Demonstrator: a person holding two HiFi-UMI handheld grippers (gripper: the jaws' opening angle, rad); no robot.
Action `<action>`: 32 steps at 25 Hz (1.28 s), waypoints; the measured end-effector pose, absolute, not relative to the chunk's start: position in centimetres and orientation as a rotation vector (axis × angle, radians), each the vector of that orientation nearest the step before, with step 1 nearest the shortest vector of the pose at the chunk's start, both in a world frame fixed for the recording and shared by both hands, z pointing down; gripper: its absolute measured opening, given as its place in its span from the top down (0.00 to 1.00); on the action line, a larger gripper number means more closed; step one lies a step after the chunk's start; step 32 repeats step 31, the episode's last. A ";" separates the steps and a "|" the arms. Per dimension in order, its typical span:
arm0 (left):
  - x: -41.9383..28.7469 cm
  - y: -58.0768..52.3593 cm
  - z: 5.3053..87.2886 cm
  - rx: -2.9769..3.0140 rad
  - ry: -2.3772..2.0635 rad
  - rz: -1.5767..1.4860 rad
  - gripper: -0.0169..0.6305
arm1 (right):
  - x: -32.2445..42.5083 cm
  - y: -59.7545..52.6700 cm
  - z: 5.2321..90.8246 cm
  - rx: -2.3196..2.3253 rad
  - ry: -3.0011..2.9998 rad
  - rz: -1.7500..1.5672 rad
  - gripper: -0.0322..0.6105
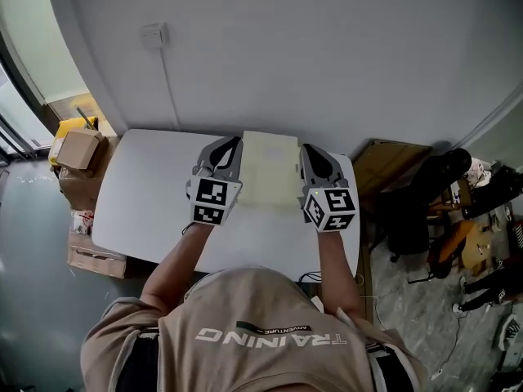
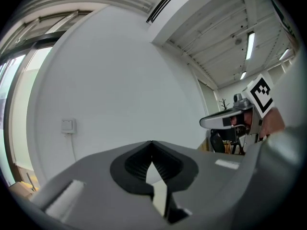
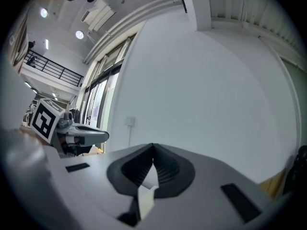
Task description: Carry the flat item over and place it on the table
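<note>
**Flat board held at both edges over the table**

Centre of the head view: the left gripper [image 1: 227, 149] and the right gripper [image 1: 315, 158] are each clamped shut on an opposite edge of the pale flat board [image 1: 270, 174], which is held over the white table [image 1: 139, 194]. The step likely goes best if both sides come down together, board level, and let go only once it lies flat. Cardboard boxes [image 1: 79, 152] stand at left, with a wooden panel [image 1: 388, 163] and dark chairs [image 1: 425, 194] at right. None appears to block the way down.
</note>
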State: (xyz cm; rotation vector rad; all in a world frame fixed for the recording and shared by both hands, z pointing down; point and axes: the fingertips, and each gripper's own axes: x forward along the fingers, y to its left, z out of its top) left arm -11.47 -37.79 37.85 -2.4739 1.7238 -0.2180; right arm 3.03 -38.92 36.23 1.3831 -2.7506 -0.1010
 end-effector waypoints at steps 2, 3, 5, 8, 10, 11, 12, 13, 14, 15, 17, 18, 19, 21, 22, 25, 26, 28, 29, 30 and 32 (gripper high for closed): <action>-12.1 -38.0 37.6 -2.462 1.733 -0.214 0.96 | 3.3 -39.0 35.9 1.393 -2.748 -0.107 0.95; -12.4 -38.1 37.3 -2.458 1.738 -0.205 0.96 | 3.4 -39.1 35.7 1.395 -2.745 -0.112 0.95; -12.8 -38.2 36.6 -2.455 1.743 -0.173 0.96 | 3.4 -39.0 35.5 1.391 -2.737 -0.127 0.95; -13.0 -38.5 36.2 -2.459 1.729 -0.154 0.96 | 3.2 -38.9 35.3 1.384 -2.716 -0.171 0.95; -13.0 -38.6 36.5 -2.473 1.720 -0.170 0.96 | 3.0 -38.7 35.3 1.377 -2.711 -0.179 0.95; -13.0 -38.6 36.7 -2.479 1.719 -0.177 0.96 | 3.0 -38.6 35.4 1.375 -2.711 -0.176 0.95; -13.0 -38.5 36.8 -2.481 1.719 -0.185 0.96 | 3.0 -38.4 35.5 1.374 -2.710 -0.173 0.95; -13.1 -38.5 36.9 -2.482 1.717 -0.195 0.96 | 2.9 -38.4 35.7 1.372 -2.708 -0.168 0.95; -13.1 -38.5 37.0 -2.485 1.715 -0.203 0.96 | 2.9 -38.3 36.0 1.370 -2.705 -0.162 0.95; -13.0 -38.5 37.2 -2.492 1.711 -0.208 0.96 | 3.0 -38.4 36.2 1.369 -2.698 -0.158 0.95; -12.8 -38.7 37.7 -2.508 1.702 -0.214 0.96 | 3.2 -38.5 36.8 1.370 -2.680 -0.165 0.95; -12.7 -38.8 37.9 -2.514 1.699 -0.217 0.96 | 3.4 -38.5 37.0 1.370 -2.669 -0.180 0.95; -12.8 -38.8 38.2 -2.515 1.699 -0.221 0.96 | 3.5 -38.5 37.1 1.371 -2.657 -0.202 0.95; -13.2 -38.8 38.5 -2.512 1.707 -0.225 0.96 | 3.8 -38.5 37.0 1.380 -2.631 -0.249 0.95; -13.4 -38.8 38.6 -2.515 1.714 -0.220 0.96 | 3.9 -38.5 36.8 1.386 -2.620 -0.261 0.95; -13.4 -39.1 39.0 -2.535 1.718 -0.215 0.96 | 4.6 -38.6 36.7 1.409 -2.605 -0.241 0.95; -13.4 -39.2 39.3 -2.545 1.715 -0.216 0.96 | 4.8 -38.7 36.8 1.418 -2.604 -0.231 0.95; -13.4 -39.5 39.7 -2.567 1.705 -0.211 0.96 | 4.8 -38.9 37.2 1.431 -2.598 -0.221 0.95; -13.5 -39.6 40.0 -2.573 1.699 -0.212 0.96 | 4.8 -38.9 37.5 1.433 -2.592 -0.219 0.95; -13.6 -39.7 40.3 -2.576 1.693 -0.215 0.96 | 4.7 -39.0 37.8 1.434 -2.586 -0.218 0.95; -13.7 -39.8 40.6 -2.577 1.688 -0.220 0.96 | 4.5 -39.1 38.2 1.433 -2.580 -0.218 0.95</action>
